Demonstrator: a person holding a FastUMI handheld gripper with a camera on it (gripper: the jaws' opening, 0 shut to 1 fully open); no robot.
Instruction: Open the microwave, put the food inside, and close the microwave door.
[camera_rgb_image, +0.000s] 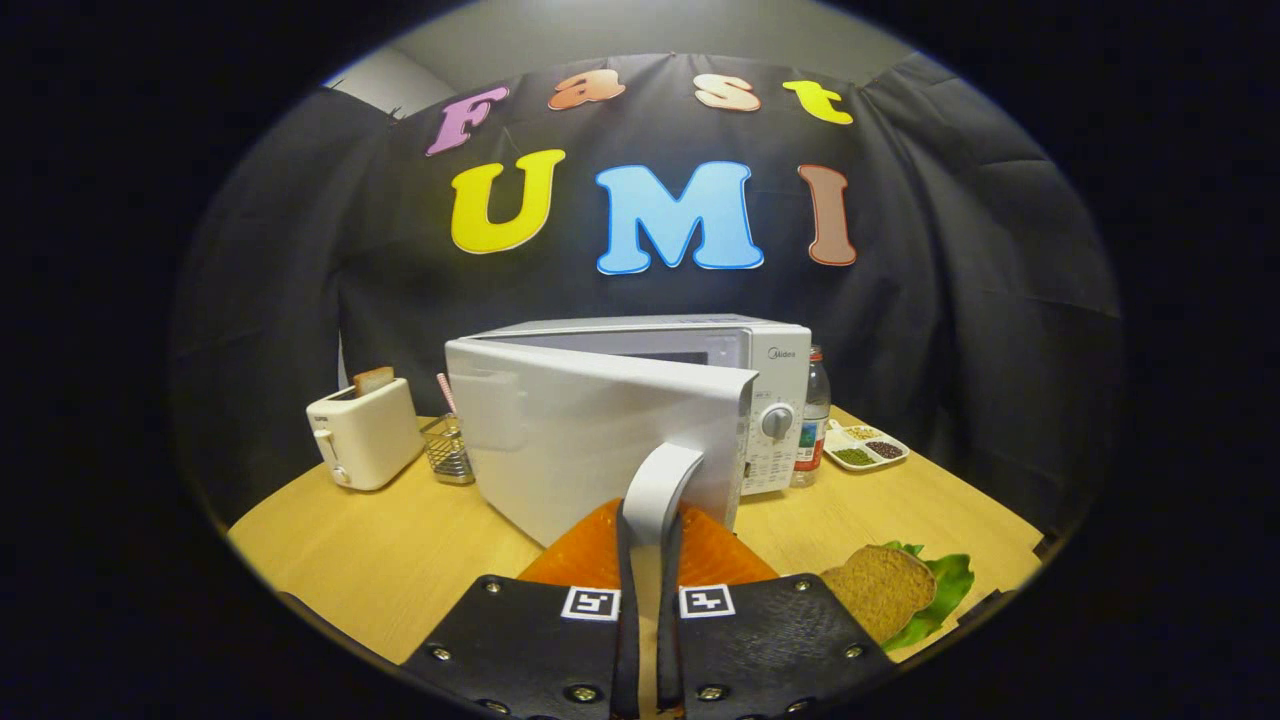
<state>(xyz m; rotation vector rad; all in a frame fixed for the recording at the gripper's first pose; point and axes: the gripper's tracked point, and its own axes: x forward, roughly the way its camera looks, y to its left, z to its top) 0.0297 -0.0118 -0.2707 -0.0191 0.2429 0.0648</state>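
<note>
gripper (647, 560) fingers clenched on microwave door handle (660, 490), one finger pressing each side. microwave (700, 350) stands mid-table, door (590, 430) swung partly open toward gripper. bread slice on lettuce leaf (890, 590) lies on wooden table (380, 550), just right of fingers. toaster (365, 435) with toast and wire basket (447, 450) left of microwave; bottle (815, 420) and divided tray (865, 447) to its right.
</note>
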